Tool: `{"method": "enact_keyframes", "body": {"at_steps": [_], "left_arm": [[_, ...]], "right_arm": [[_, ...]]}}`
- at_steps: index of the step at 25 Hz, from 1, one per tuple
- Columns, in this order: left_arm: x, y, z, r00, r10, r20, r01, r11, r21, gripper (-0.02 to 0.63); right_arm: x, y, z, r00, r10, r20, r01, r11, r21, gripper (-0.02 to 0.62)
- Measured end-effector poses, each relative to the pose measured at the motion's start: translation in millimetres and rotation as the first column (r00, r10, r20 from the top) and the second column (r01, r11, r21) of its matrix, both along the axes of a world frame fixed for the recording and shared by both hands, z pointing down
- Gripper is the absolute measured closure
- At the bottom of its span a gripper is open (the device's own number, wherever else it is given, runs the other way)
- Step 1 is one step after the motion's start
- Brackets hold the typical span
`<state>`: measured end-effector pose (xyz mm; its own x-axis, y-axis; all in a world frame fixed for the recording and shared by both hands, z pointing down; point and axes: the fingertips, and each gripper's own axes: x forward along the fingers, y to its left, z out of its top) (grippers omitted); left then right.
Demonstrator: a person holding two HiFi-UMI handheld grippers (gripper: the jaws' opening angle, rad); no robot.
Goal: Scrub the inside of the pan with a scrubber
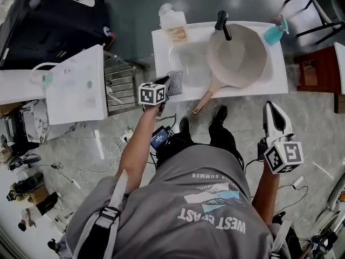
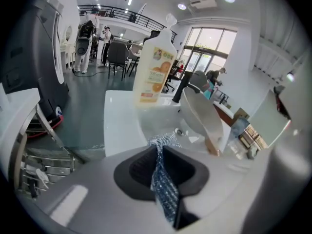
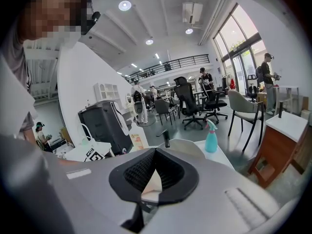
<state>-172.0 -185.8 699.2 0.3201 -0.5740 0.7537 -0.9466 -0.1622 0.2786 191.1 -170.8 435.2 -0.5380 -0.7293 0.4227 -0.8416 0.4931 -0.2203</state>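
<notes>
The two dark jaws of the left gripper (image 2: 160, 149) press on a thin silvery mesh scrubber (image 2: 164, 191), and its top edge stands out past the tips. Behind is a white sink (image 2: 122, 126). A beige round pan (image 2: 201, 115) leans tilted inside it, near a black tap (image 2: 185, 89) and a white plastic bottle with an orange label (image 2: 155, 72).

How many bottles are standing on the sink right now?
2. A white detergent bottle at the far left corner of the sink; a teal spray bottle at the far right corner, beside the pan. None looks hidden.

My head camera looks steeply down; my 2 gripper cameras face the counter (image 1: 161, 63), all 3 sharing the pan (image 1: 237, 55).
</notes>
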Motion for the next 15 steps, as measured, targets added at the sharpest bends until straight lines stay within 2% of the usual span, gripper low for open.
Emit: {"method": "enact_keyframes", "body": {"at_steps": [5,10,15], "left_arm": [[30,-34,-41,0.999,0.041,-0.016,-0.039,0.993,0.111,0.561],[68,-84,-84,0.996,0.092,0.003,-0.09,0.968,0.236,0.561],[116,-126,-92,0.978,0.196,0.076,-0.21,0.943,0.257,0.558]], "right_arm": [[8,-1,6,1.0,0.019,0.012,-0.019,1.0,-0.008,0.595],[20,-3,13,0.999,0.046,0.019,-0.046,0.999,-0.021,0.595],[39,-6,23,0.996,0.088,0.026,-0.087,0.995,-0.041,0.595]]}}
